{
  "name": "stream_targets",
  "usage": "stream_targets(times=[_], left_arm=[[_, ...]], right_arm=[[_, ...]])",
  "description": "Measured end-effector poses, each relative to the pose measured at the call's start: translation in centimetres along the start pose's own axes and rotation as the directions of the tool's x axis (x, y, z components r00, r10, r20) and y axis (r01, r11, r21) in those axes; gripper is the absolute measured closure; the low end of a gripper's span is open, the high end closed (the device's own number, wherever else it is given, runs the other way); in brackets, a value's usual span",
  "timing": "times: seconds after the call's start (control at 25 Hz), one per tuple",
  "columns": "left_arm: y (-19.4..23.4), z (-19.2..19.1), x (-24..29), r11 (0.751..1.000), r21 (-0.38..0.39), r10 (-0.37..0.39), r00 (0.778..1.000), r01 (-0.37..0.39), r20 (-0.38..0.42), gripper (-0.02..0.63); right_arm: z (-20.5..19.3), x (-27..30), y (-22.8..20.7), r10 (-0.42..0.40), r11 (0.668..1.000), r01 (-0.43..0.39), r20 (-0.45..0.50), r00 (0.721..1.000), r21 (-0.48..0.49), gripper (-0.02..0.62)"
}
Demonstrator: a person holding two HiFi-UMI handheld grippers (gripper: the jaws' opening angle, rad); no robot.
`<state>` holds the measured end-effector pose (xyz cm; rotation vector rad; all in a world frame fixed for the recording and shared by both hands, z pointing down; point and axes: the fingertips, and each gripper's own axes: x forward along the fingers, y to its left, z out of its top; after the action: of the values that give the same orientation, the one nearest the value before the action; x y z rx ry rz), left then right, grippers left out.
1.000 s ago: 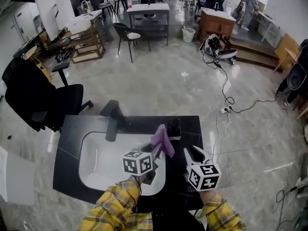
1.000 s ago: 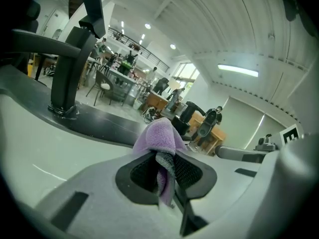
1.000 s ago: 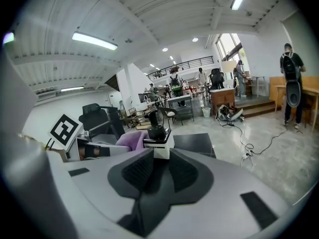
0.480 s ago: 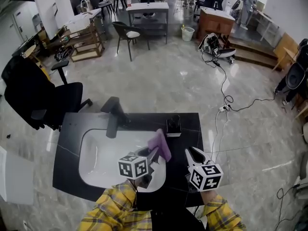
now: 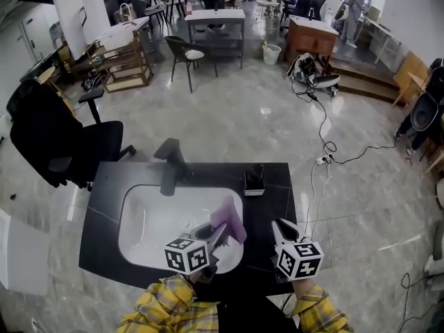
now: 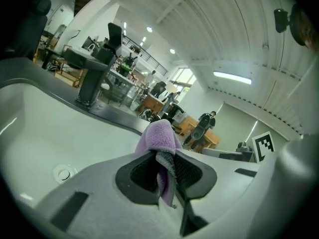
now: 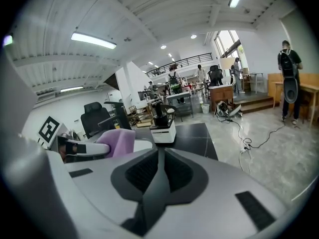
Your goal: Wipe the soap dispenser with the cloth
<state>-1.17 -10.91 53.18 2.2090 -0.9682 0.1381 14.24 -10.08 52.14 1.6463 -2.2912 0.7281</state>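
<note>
**A:** Where is the cloth (image 6: 159, 136)?

**B:** It's bunched and clamped in the left gripper (image 6: 162, 156), over the right side of the sink (image 5: 149, 220). The soap dispenser (image 5: 254, 179) stands on the black tabletop (image 5: 277, 193) behind the sink, apart from both grippers.

**A:** And the right gripper (image 7: 158, 156)?

**B:** Its jaws have just been closing. They now sit together with nothing between them.

**A:** How do we wipe well?

**B:** I'd carry the cloth forward, press lightly against the dispenser's side, and brace its base so it doesn't tip.
</note>
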Motion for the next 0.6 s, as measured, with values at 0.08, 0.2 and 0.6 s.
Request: stream_targets(times=[0.08, 0.2, 0.6], left_arm=[[-0.3, -0.5, -1.2, 1.0, -0.006, -0.001, 1.0, 0.001, 0.009, 0.541], [-0.6, -1.4, -2.6, 1.0, -0.015, 0.006, 1.0, -0.006, 0.025, 0.541], [-0.9, -0.3, -5.5, 0.999, 0.031, 0.03, 0.996, -0.033, 0.085, 0.541]], right_arm=[[-0.3, -0.7, 0.1, -0.004, 1.0, 0.004, 0.002, 1.0, 0.001, 0.561], [-0.9, -1.8, 0.1, -0.01, 1.0, 0.01, 0.002, 1.0, 0.008, 0.569], [-2.0, -3.8, 1.3, 0.001, 0.999, -0.001, 0.002, 1.0, 0.053, 0.584]])
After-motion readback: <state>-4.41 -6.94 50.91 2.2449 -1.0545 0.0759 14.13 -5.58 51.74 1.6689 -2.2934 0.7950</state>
